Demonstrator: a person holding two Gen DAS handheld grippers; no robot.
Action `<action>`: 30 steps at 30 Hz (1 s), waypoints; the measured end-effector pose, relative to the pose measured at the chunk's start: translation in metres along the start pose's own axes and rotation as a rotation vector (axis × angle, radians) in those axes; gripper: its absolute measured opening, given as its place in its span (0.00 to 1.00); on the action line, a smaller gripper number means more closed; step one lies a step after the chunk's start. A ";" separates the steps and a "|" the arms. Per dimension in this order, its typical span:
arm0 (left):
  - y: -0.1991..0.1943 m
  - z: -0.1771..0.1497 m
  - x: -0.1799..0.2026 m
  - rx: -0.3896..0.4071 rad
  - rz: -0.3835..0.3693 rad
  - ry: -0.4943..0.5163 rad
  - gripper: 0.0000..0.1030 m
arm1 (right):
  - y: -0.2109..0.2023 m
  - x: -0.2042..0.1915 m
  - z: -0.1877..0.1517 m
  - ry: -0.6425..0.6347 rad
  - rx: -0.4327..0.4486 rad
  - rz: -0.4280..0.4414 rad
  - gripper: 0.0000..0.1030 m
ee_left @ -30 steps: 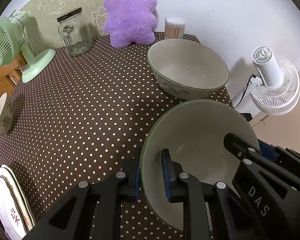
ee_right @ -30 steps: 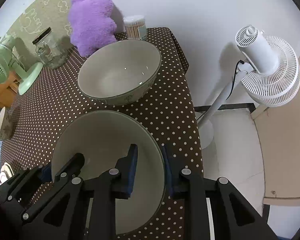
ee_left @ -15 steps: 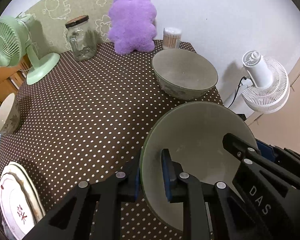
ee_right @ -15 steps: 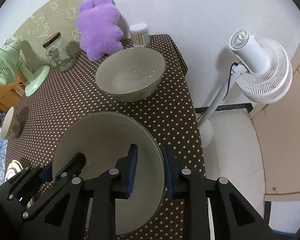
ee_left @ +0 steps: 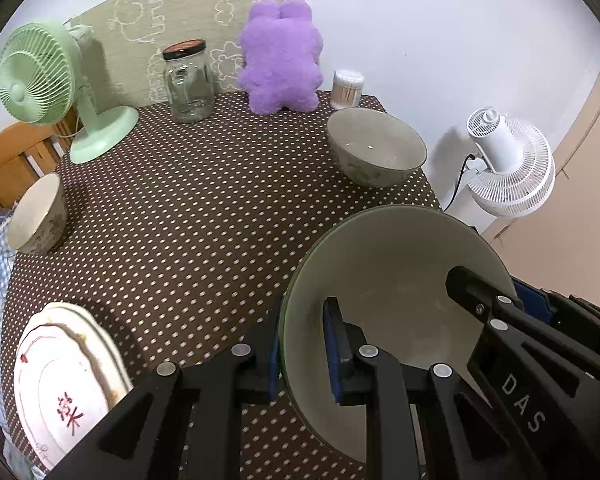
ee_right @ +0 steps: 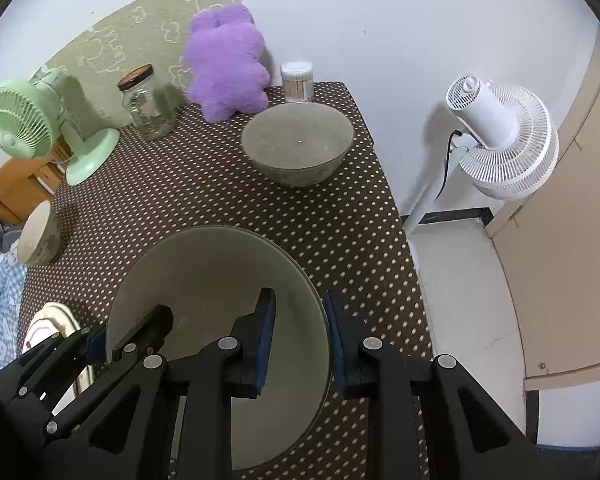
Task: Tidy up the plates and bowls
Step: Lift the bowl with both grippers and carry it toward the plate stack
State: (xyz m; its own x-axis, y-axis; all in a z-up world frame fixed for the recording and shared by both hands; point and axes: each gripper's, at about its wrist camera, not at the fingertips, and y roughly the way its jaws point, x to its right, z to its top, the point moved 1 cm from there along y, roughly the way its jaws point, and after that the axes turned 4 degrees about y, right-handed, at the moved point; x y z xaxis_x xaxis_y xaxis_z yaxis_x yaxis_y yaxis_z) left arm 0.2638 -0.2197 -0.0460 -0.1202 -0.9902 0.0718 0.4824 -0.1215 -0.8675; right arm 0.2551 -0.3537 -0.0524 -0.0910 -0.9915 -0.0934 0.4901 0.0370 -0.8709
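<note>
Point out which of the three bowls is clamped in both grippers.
The large bowl nearest the cameras, gripped at opposite rims. The bowl by the purple plush and the small bowl sit untouched.

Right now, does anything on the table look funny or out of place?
Yes. The small bowl at the table's left edge lies tipped on its side, its opening facing sideways. The other big bowl near the purple plush toy stands upright. The large bowl is gripped on both sides of its rim by the left gripper and right gripper.

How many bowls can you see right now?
3. The large bowl is clamped by both hand-held grippers at the near edge, a second bowl sits near the far right corner, and a small bowl sits at the left edge.
</note>
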 end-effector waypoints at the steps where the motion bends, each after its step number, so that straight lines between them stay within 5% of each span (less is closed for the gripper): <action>1: -0.003 -0.004 -0.004 0.002 0.000 0.001 0.16 | -0.003 -0.004 -0.004 -0.002 0.003 -0.001 0.28; 30: 0.002 -0.089 -0.069 -0.107 0.053 0.021 0.16 | 0.014 -0.073 -0.098 -0.002 -0.073 0.035 0.28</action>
State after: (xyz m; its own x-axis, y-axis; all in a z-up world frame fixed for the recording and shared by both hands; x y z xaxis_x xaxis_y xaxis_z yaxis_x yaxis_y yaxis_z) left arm 0.1959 -0.1453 -0.0962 -0.1157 -0.9932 0.0150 0.3929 -0.0597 -0.9177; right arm 0.1839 -0.2685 -0.1052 -0.0737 -0.9896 -0.1234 0.4288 0.0803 -0.8998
